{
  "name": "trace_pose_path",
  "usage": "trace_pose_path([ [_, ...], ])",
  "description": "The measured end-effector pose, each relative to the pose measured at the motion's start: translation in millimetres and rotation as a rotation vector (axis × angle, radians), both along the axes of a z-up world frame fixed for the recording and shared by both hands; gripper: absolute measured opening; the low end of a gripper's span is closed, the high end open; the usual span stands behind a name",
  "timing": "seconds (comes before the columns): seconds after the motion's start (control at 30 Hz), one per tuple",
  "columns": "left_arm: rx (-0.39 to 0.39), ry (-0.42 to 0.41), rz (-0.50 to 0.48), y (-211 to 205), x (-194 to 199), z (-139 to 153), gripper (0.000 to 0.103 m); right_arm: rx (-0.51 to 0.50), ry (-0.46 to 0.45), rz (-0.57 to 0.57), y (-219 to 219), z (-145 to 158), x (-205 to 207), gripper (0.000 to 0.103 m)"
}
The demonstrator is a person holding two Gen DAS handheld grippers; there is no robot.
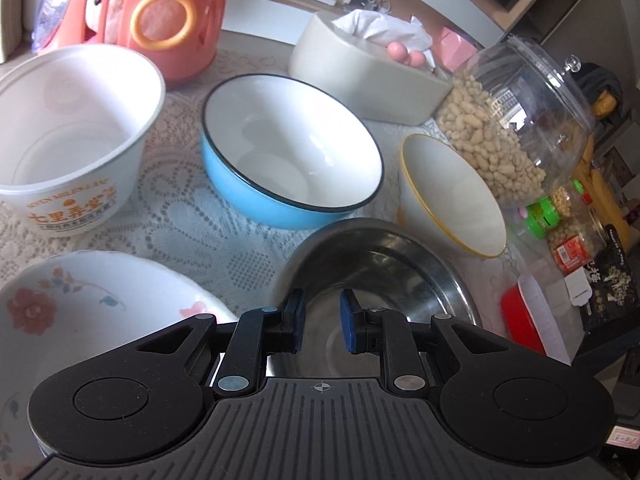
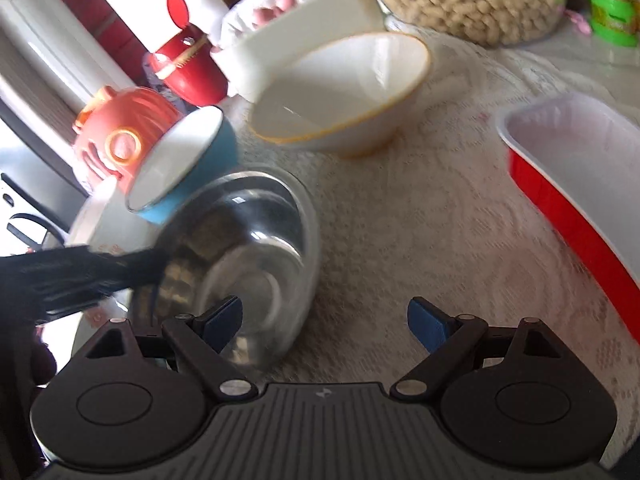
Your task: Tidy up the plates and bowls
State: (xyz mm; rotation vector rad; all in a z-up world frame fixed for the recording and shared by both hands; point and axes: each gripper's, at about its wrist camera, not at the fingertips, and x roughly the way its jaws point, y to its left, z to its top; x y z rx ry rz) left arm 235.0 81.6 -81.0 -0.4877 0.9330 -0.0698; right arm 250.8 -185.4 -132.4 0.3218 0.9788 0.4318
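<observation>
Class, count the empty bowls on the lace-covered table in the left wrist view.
5: white paper bowl far left, blue enamel bowl centre, yellow-rimmed bowl right, steel bowl and floral bowl nearest. Others may be hidden.

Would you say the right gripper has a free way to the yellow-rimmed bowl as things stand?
Probably yes: the right gripper is open and empty, and only bare lace tablecloth lies between it and the yellow-rimmed bowl.

paper bowl [image 1: 68,128] — "SEVEN MILE LANE", "七里弄堂"

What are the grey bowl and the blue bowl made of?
Grey bowl: looks like stainless steel, polished; it mirrors its surroundings and shows bright glints. Blue bowl: probably enamelled metal or glazed ceramic; glossy blue outside, white inside, thin dark rim. The look alone cannot decide.
</observation>
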Motion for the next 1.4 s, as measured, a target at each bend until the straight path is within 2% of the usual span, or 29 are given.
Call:
trace_pose_path([
  [0.13, -0.16, 0.022, -0.112, -14, -3, -5, 0.021, 0.107, 0.005, 0.047, 0, 9, 3, 0.09],
  [0.2, -0.192, 0.045, -0.183, -28, -9, -5, 0.017, 0.118, 0.005, 0.085, -2, 13, -3, 0.09],
  [0.27, -0.179, 0.042, -0.226, -38, -19, -2, 0.017, 0.08, -0.018, 0.109, -6, 19, -13, 0.09],
  [0.33, -0.148, 0.001, -0.204, -34, -25, 7, 0.017, 0.047, -0.039, 0.109, -12, 24, -23, 0.09],
  [0.43, 0.045, -0.094, -0.063, -17, -26, 25, 0.019, 0.037, -0.049, 0.072, -20, 24, -25, 0.09],
  [0.5, 0.153, -0.094, 0.032, -7, -21, 28, 0.019, 0.04, -0.037, 0.032, -20, 19, -20, 0.09],
  [0.53, 0.167, -0.085, 0.063, -1, -18, 26, 0.019, 0.053, -0.028, 0.019, -18, 17, -16, 0.09],
  [0.63, 0.133, -0.039, 0.09, 9, -9, 13, 0.02, 0.101, 0.004, 0.031, -8, 8, -7, 0.09],
  [0.73, 0.084, -0.006, 0.083, 10, -1, 0, 0.028, 0.123, 0.018, 0.051, 5, 2, -1, 0.09],
  [0.8, 0.035, 0.016, 0.064, 8, 3, -6, 0.027, 0.152, 0.036, 0.072, 12, 0, 4, 0.09],
  [0.83, 0.012, 0.024, 0.054, 6, 2, -8, 0.03, 0.171, 0.046, 0.082, 13, 0, 5, 0.09],
  [0.9, 0.011, 0.033, 0.027, -1, -1, -6, 0.03, 0.202, 0.049, 0.102, 11, 4, 3, 0.093],
  [1.03, -0.026, 0.061, -0.081, -21, -19, 1, 0.029, 0.132, -0.005, 0.113, -1, 18, -13, 0.093],
  [1.13, -0.049, 0.076, -0.166, -40, -29, 0, 0.024, 0.057, -0.021, 0.132, -18, 20, -29, 0.093],
  [1.27, 0.054, 0.052, -0.194, -61, -26, -4, 0.023, 0.003, 0.038, 0.062, -37, 9, -35, 0.093],
  [1.37, 0.023, 0.07, -0.197, -61, -18, -10, 0.023, -0.058, 0.082, -0.006, -42, 1, -30, 0.093],
  [1.4, 0.02, 0.069, -0.194, -59, -18, -9, 0.023, -0.058, 0.08, -0.014, -42, 0, -29, 0.096],
])
